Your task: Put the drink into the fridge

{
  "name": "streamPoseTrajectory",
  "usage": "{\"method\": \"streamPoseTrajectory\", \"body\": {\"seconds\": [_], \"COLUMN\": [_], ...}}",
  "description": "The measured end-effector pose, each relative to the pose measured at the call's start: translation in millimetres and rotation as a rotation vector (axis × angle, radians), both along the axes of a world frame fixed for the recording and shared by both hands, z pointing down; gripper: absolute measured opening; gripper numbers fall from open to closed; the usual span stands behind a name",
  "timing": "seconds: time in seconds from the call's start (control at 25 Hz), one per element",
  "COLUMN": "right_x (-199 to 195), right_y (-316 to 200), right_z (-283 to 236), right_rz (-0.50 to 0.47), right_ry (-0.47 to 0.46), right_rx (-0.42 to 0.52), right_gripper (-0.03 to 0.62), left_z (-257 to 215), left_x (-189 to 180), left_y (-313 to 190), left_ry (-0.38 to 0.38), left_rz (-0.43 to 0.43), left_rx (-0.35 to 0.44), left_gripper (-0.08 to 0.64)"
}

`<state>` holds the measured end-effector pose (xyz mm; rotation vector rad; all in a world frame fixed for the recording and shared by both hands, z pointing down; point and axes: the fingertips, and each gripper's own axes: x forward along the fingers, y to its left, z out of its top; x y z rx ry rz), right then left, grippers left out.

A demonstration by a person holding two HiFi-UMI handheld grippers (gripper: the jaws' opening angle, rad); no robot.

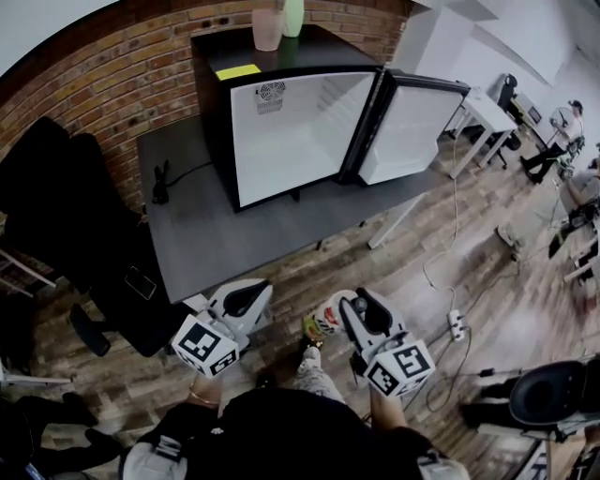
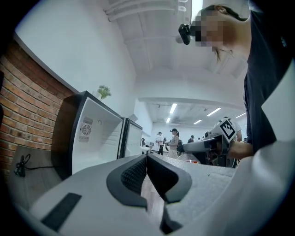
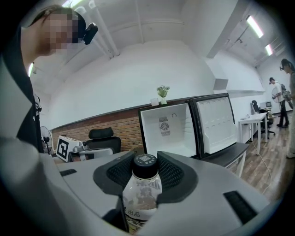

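A clear plastic drink bottle with a black cap (image 3: pixel 142 191) stands cap uppermost in the right gripper (image 3: pixel 145 167), whose wide-set jaws clamp its neck. The black mini fridge (image 1: pixel 291 141), door open, lies straight ahead on a dark grey table (image 1: pixel 216 234), well apart. The left gripper (image 2: pixel 146 159) has its jaws pressed together, empty

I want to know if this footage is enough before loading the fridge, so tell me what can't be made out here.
- Clear plastic drink bottle with black cap: in the right gripper view, its lower half and most of its label are hidden behind the right gripper and cut off by the bottom edge.
- Translucent pink cup and pale green container atop the black mini fridge: in the head view, their tops are cut off by the upper edge.
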<state>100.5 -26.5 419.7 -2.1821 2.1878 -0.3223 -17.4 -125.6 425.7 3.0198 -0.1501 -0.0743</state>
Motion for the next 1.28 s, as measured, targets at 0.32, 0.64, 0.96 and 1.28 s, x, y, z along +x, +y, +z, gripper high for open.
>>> {"method": "streamPoseTrajectory", "body": {"seconds": [0.32,0.64,0.96,1.28], "right_x": [47.5,87.5,118.9,140.1], "right_y": [-45.9,-77.1,-102.7,-125.8], "right_z": [-6.7,-6.1,-6.5,-5.0], "right_rz": [-0.064,-0.113,-0.174,-0.232], "right_ry": [-0.007,-0.019,-0.043,-0.058], "right_rx": [0.022,0.034,0.049,0.057], "right_gripper": [0.149,0.15,0.15,0.15], "left_z": [-10.6,-7.0,-8.6,-12.0], "left_x": [38.0,70.3,93.6,111.4], "left_y": [-35.7,-61.0,-77.5,-92.0], "left_ry": [-0.005,-0.038,-0.069,-0.092], "left_rz": [-0.07,-0.13,-0.197,-0.264], "left_rx": [0.024,0.027,0.034,0.048], "left_gripper": [0.003,0.003,0.003,0.003]}}
